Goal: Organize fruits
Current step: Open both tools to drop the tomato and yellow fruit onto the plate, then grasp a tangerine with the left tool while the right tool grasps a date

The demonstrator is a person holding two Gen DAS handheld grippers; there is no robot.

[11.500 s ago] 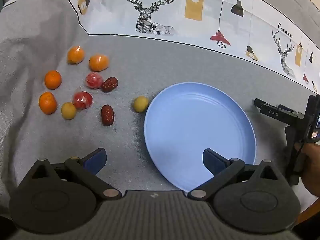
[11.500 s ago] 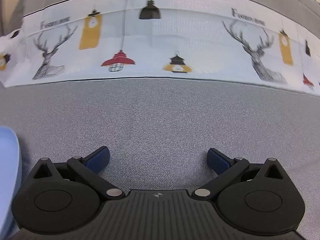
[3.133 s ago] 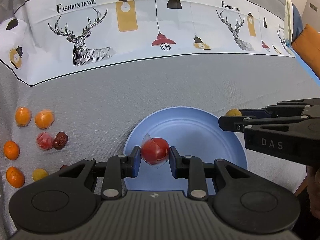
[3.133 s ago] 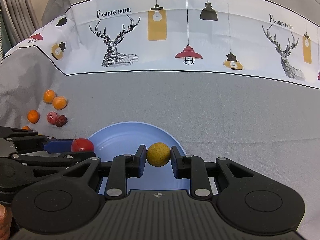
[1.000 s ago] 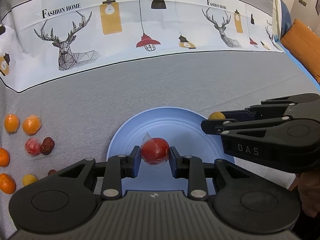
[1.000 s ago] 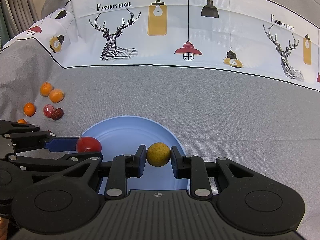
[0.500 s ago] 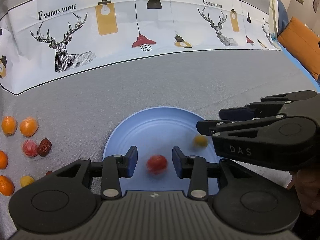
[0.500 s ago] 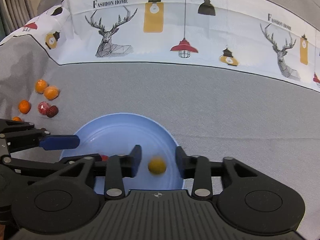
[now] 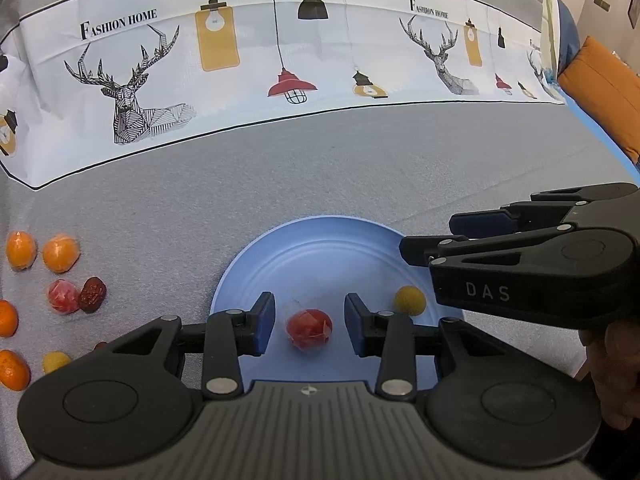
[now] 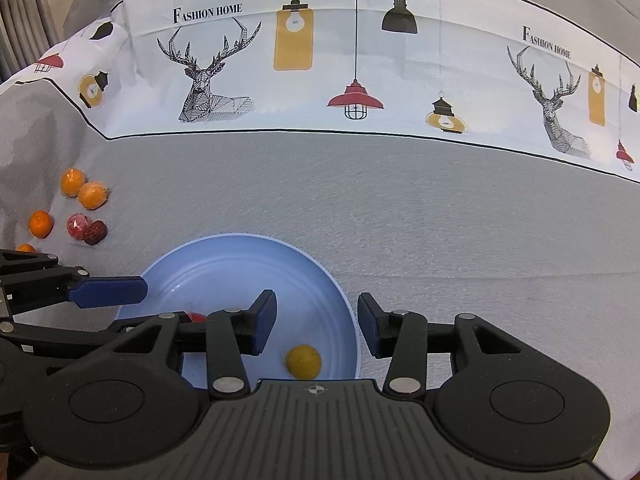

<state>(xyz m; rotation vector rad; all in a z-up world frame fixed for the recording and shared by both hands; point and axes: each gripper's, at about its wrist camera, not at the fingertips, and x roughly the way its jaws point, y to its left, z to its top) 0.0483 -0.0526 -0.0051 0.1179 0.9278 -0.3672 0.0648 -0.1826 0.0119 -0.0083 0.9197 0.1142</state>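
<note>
A blue plate (image 9: 320, 248) lies on the grey cloth; it also shows in the right wrist view (image 10: 224, 264). A wrapped red fruit (image 9: 309, 328) and a small yellow fruit (image 9: 409, 300) lie in it. My left gripper (image 9: 310, 324) is open above the red fruit, not touching it. My right gripper (image 10: 317, 322) is open above the yellow fruit (image 10: 303, 361). The right gripper also shows in the left wrist view (image 9: 532, 256) at the plate's right. The red fruit (image 10: 196, 317) is mostly hidden behind the left gripper in the right wrist view.
Loose fruit lies left of the plate: several oranges (image 9: 60, 253), a wrapped red fruit (image 9: 63, 296), a dark red date (image 9: 92, 289) and a yellow fruit (image 9: 56, 361). A printed deer-and-lamp cloth (image 9: 280, 60) runs along the back. An orange cushion (image 9: 604, 92) is at far right.
Both grippers opened and dropped their fruit. The red fruit and the yellow fruit now lie still in the plate; half a second ago they were falling.
</note>
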